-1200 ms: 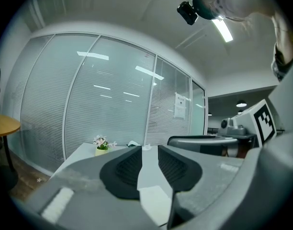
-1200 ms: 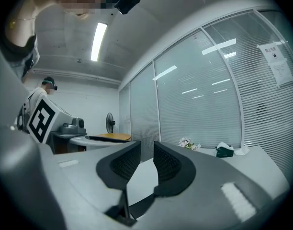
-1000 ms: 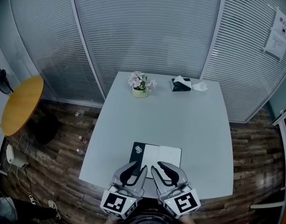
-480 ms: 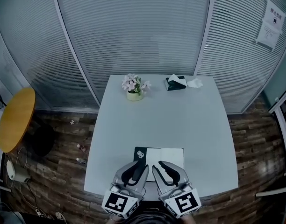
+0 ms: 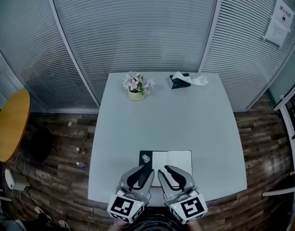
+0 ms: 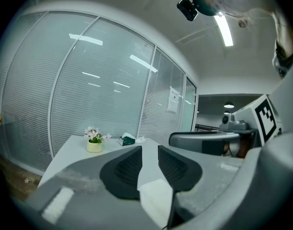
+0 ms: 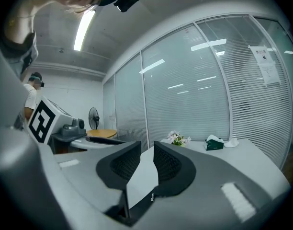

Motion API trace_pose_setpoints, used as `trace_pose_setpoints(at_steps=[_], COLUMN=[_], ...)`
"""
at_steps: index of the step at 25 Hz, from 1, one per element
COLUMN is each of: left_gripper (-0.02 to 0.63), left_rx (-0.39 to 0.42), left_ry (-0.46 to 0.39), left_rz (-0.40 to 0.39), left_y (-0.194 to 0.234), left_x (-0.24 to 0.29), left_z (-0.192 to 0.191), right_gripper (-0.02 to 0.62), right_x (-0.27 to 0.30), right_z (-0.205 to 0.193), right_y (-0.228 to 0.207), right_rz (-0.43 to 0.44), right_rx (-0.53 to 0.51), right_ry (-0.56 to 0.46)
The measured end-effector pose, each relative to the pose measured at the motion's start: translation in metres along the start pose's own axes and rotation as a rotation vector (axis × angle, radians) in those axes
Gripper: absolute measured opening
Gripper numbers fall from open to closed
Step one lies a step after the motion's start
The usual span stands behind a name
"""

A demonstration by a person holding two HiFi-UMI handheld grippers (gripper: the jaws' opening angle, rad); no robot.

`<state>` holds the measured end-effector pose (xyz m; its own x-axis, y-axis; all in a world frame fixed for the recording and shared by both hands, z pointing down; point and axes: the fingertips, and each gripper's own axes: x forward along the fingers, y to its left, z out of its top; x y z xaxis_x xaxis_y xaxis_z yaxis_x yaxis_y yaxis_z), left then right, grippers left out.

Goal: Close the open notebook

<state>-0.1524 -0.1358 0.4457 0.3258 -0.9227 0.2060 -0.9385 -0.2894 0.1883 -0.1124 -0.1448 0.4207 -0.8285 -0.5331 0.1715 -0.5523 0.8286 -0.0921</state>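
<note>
Lying open just ahead of the left gripper [image 5: 141, 173] and right gripper [image 5: 170, 172], the notebook [image 5: 169, 160] runs crosswise, about equally near both; their jaws stand apart, holding nothing.

Beyond the notebook [image 5: 172, 160] the table [image 5: 162, 121] offers open passage. Well beyond the notebook, a flower pot [image 5: 135, 87] and a tissue box [image 5: 179, 81] stand at the far edge.

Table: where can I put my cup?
The middle of the table is bare, from the flowers and tissue box at the far edge to the notebook at the near edge. Crowded only near the notebook.
</note>
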Motion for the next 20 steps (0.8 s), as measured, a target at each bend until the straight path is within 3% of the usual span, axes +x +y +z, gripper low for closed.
trace_pose_setpoints(at_steps=[15,20], left_gripper=[0.104,0.104], left_rx=[-0.051,-0.121], left_ry=[0.199,0.294], left_rz=[-0.016,-0.026], left_y=[0.048,0.061], left_x=[0.011,0.019], left_z=[-0.087,-0.129], right_gripper=[0.084,0.084], right_x=[0.018,0.019], right_z=[-0.033,-0.045], right_y=[-0.002,-0.007], right_rz=[-0.075,-0.110], right_rx=[0.034,0.056], right_ry=[0.104,0.134])
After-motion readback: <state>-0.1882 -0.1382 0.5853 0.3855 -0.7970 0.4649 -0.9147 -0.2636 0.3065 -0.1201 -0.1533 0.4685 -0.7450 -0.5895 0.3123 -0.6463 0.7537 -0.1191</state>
